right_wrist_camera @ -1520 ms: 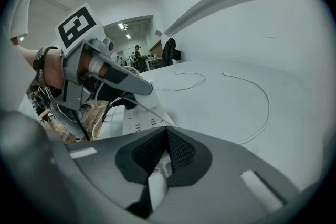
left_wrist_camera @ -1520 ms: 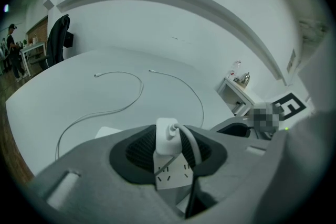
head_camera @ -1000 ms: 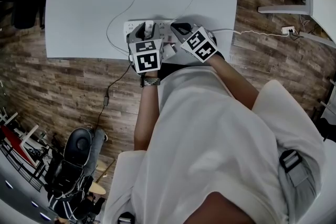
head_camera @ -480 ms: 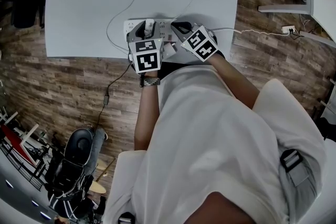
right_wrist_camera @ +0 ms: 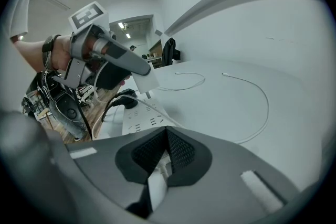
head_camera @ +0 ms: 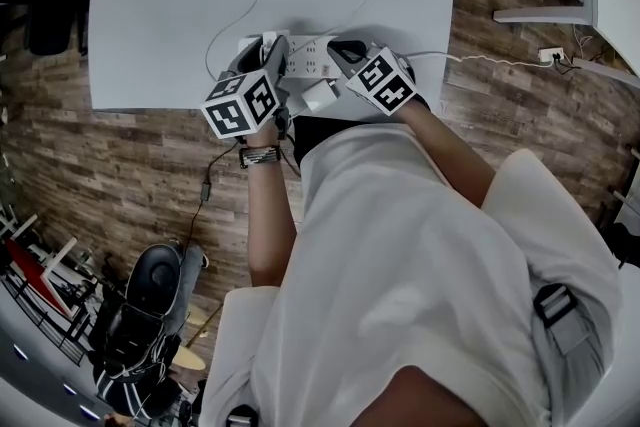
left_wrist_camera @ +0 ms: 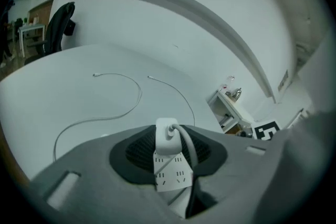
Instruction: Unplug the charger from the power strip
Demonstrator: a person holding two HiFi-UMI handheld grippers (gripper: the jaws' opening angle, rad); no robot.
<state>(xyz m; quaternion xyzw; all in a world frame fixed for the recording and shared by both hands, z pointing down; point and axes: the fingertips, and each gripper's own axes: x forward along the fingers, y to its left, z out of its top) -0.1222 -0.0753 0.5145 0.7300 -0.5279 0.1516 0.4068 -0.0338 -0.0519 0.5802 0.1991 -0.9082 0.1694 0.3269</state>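
A white power strip (head_camera: 308, 61) lies at the near edge of the white table (head_camera: 150, 5). My left gripper (head_camera: 266, 51) is shut on the white charger (left_wrist_camera: 168, 140), whose white cable (left_wrist_camera: 188, 147) runs back between the pads. In the right gripper view the charger (right_wrist_camera: 142, 79) hangs in the left gripper (right_wrist_camera: 137, 70) just above the strip (right_wrist_camera: 137, 121), with a gap between them. My right gripper (right_wrist_camera: 167, 138) is shut on the strip's near end, where a white edge shows between its pads. It appears in the head view as the right gripper (head_camera: 346, 51).
A black plug (right_wrist_camera: 126, 101) with a dark cord sits in the strip's far end. A thin white cable (head_camera: 228, 20) loops across the table. On the wood floor stand an office chair (head_camera: 148, 280) at lower left and a white socket block (head_camera: 548, 56) at right.
My left gripper has rolled and swung up and to the left, taking the charger off the strip. The right gripper and the strip have stayed put.
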